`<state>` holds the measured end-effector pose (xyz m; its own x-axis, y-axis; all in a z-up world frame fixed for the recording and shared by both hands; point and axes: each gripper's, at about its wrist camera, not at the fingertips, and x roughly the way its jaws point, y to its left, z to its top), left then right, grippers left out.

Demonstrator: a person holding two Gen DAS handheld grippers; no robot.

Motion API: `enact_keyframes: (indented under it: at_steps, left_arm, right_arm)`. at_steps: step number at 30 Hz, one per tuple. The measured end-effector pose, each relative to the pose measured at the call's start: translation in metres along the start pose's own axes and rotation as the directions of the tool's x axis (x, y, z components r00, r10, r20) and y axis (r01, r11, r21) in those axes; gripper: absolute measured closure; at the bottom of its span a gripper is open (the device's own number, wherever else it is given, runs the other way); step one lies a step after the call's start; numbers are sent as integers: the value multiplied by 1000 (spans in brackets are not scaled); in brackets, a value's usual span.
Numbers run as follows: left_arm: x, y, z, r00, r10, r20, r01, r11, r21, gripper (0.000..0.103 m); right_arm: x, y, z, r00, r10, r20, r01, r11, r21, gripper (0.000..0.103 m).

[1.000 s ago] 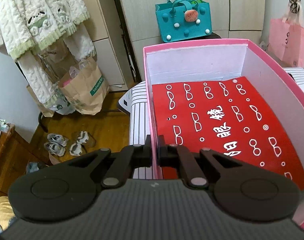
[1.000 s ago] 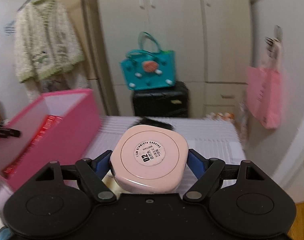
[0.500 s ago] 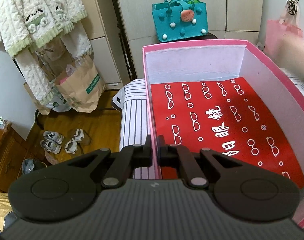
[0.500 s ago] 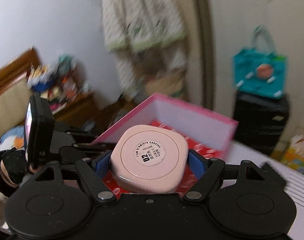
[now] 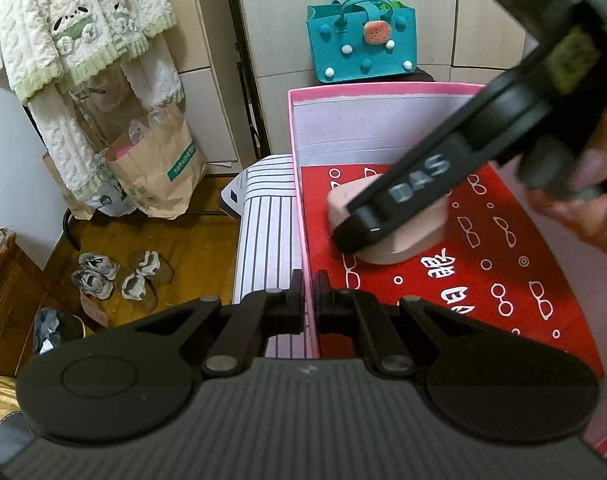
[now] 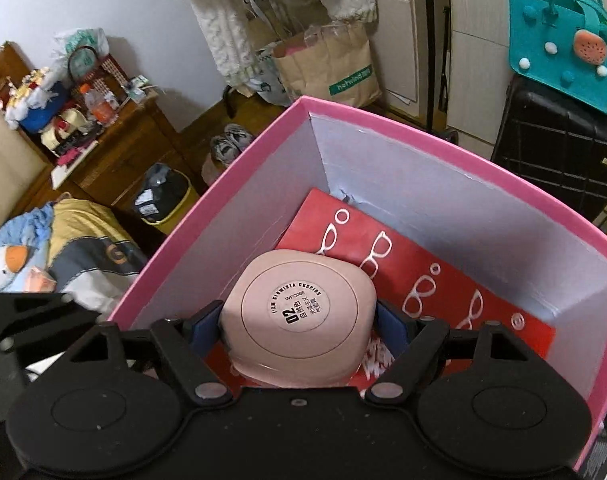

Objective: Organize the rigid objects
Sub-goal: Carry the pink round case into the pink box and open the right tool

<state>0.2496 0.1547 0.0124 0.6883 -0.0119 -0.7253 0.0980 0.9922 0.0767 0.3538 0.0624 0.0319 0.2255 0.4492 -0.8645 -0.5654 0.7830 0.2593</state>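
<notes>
A large open cardboard box with pink outside walls and pale inner walls (image 6: 443, 184) sits on a white surface with thin dark stripes (image 5: 263, 240). Flat on the box's floor lies a red sheet printed with white spectacles and characters (image 5: 503, 280). Down inside the box, over the corner of that sheet nearest the left wall, is a rounded-square pale pink plastic case with a round printed label (image 6: 299, 312); whether it touches the sheet cannot be told. The right gripper (image 6: 297, 326) has its jaws spread wide and pressed against the case's two sides, holding it. The left gripper (image 5: 310, 294) has its jaws drawn tight together, pinching the box's thin left wall between them near the rim.
</notes>
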Motion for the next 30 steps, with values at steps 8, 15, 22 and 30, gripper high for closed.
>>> enact_keyframes:
  at_steps: [8,15,22,30]
  left_arm:
    - [-2,0,-1,1000,-9,3,9,1000,-11,99]
    - [-1,0,0,1000,-10,2,10,1000,-13,99]
    - [0,1,0,1000,-12,3,12,1000,-20,99]
    - [-1,1,0,1000,-12,4,12,1000,-22,99]
  right_arm:
    - [23,4,10,999,-45,-21,45,999,-29,21]
    - [-15,13,3,982,-137,130,155,978,-138,18]
    - [-115,0,-30,958,-74,276,109,987,-114,17]
    - [-169,-27,-105,914,-105,392,146,986,-75,16]
